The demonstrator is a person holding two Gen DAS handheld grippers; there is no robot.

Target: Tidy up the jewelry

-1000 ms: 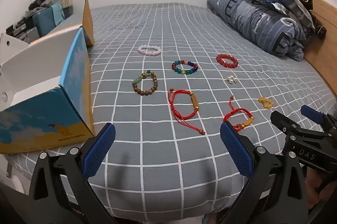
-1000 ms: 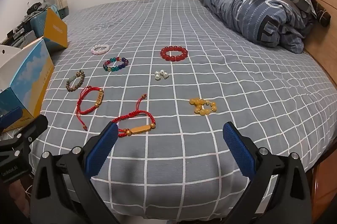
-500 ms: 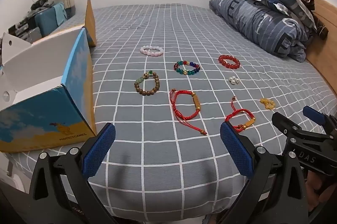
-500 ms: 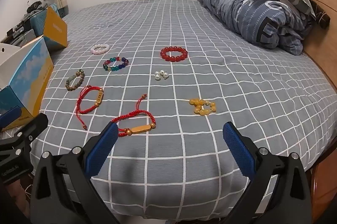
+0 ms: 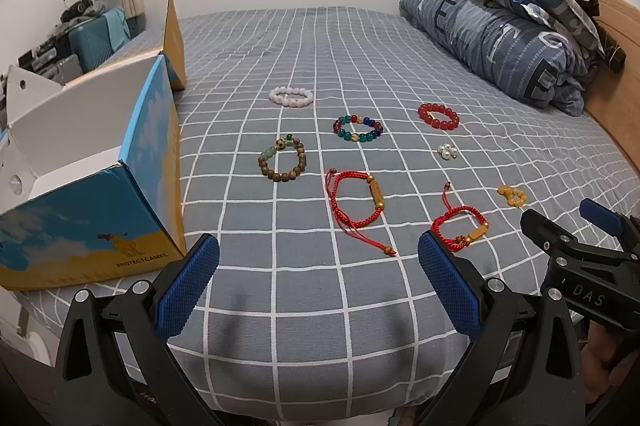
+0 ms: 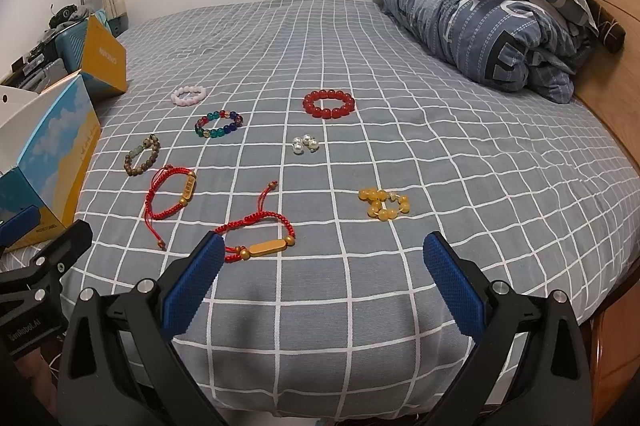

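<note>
Several bracelets lie on the grey checked bed: a pink one [image 5: 291, 95], a multicolour one [image 5: 358, 129], a red bead one [image 5: 438, 116], a wooden one [image 5: 282, 161], two red cord ones [image 5: 359, 201] [image 6: 256, 236], white pearls [image 6: 305, 144] and a yellow bead one [image 6: 384, 204]. An open blue-and-yellow box [image 5: 92, 182] stands at the left. My left gripper [image 5: 318, 286] is open and empty above the bed's near edge. My right gripper [image 6: 320, 280] is open and empty, just short of the nearest red cord bracelet.
A folded blue quilt and pillows [image 6: 488, 6] lie at the far right by the wooden bed frame [image 6: 616, 74]. A suitcase and clutter [image 5: 86, 34] stand beyond the box at the left. The right gripper also shows in the left wrist view [image 5: 580, 258].
Both grippers have shifted slightly; the view sits a little further back from the bracelets. Nothing was taken hold of.
</note>
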